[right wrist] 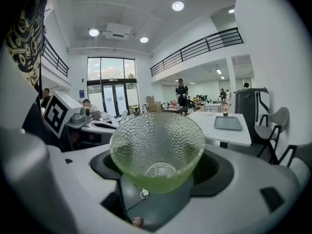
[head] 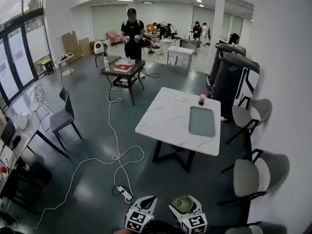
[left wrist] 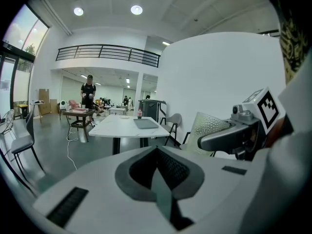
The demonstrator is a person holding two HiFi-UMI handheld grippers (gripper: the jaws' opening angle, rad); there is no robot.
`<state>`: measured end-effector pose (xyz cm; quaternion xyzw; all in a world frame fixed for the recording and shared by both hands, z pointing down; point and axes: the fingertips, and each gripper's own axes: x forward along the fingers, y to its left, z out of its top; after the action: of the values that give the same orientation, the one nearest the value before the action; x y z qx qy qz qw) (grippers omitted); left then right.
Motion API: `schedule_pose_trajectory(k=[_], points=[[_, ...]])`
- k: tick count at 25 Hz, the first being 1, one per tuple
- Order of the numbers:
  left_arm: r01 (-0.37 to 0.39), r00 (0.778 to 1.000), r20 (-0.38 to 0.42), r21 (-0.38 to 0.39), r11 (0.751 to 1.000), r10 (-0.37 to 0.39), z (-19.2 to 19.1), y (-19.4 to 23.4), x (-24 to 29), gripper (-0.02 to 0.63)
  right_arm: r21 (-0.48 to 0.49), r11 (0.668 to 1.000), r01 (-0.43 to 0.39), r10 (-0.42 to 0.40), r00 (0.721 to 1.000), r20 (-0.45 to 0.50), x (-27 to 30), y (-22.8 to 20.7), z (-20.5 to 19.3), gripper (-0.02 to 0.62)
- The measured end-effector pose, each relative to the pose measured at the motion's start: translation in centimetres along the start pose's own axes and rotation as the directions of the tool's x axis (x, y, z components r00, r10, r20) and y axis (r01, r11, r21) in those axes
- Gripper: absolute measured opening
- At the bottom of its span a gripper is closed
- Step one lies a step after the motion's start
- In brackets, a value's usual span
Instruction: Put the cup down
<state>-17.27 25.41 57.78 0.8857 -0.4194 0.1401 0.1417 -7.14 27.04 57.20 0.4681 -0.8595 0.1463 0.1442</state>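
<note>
A green dimpled glass cup (right wrist: 156,150) sits upright between the jaws of my right gripper (right wrist: 158,179), which is shut on it, held in the air well short of the table. From the head view the cup (head: 183,204) shows at the bottom edge in the right gripper (head: 185,206). Beside it, my left gripper (head: 145,204) holds nothing. In the left gripper view its jaws meet, so the left gripper (left wrist: 158,179) is shut and empty, and the cup (left wrist: 209,128) appears off to the right.
A white marble table (head: 165,121) stands ahead with a grey tray (head: 201,121) and a red-capped bottle (head: 202,98) on it. Grey chairs (head: 253,172) line its right side. A white cable and power strip (head: 126,193) lie on the floor. A person (head: 132,33) stands far back.
</note>
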Motion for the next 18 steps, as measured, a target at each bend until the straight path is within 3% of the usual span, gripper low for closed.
schedule_pose_trajectory(k=[18], points=[[0.065,0.997,0.036,-0.006,0.998,-0.065,-0.6,4.7,-3.6,-0.006,0.041,0.991,0.127,-0.127,0.992,0.009,2.1,4.2,1.2,0.388]])
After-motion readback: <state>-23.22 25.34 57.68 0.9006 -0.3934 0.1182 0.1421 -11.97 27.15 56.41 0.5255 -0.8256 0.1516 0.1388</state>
